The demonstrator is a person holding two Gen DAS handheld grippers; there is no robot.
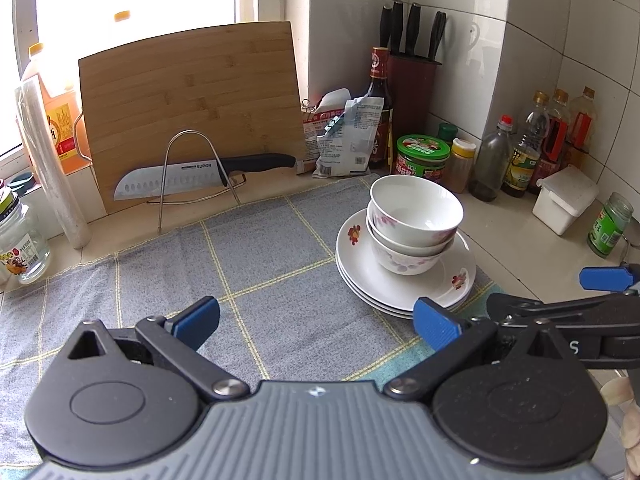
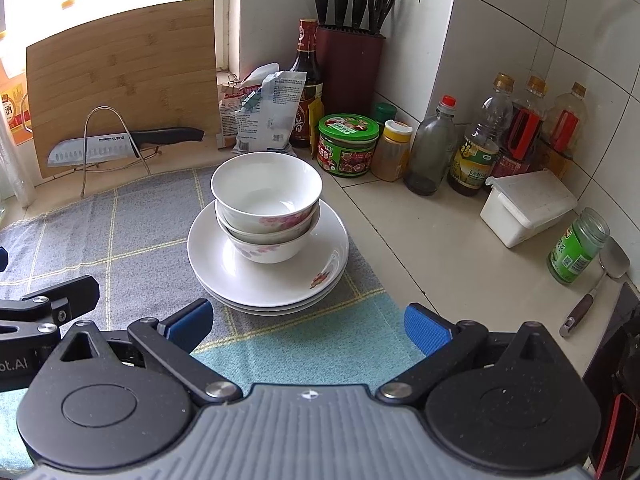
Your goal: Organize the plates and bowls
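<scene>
Both tools, left tool [image 1: 316, 322] and right tool [image 2: 306, 326], hang spread and empty over the cloth [image 2: 120, 236]; bowls [image 2: 267, 204] sit nested on stacked plates [image 2: 264, 276], which looks tidy and compact to me.

"SUPOR" on the knife blade [image 1: 168, 182], "S" on the right hand-held gripper [image 1: 575, 346], "ot.AI" on the left hand-held gripper [image 2: 12, 365], bottle labels unreadable

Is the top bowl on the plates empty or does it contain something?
Empty: the top bowl shows only its bare white inside in both views.
</scene>
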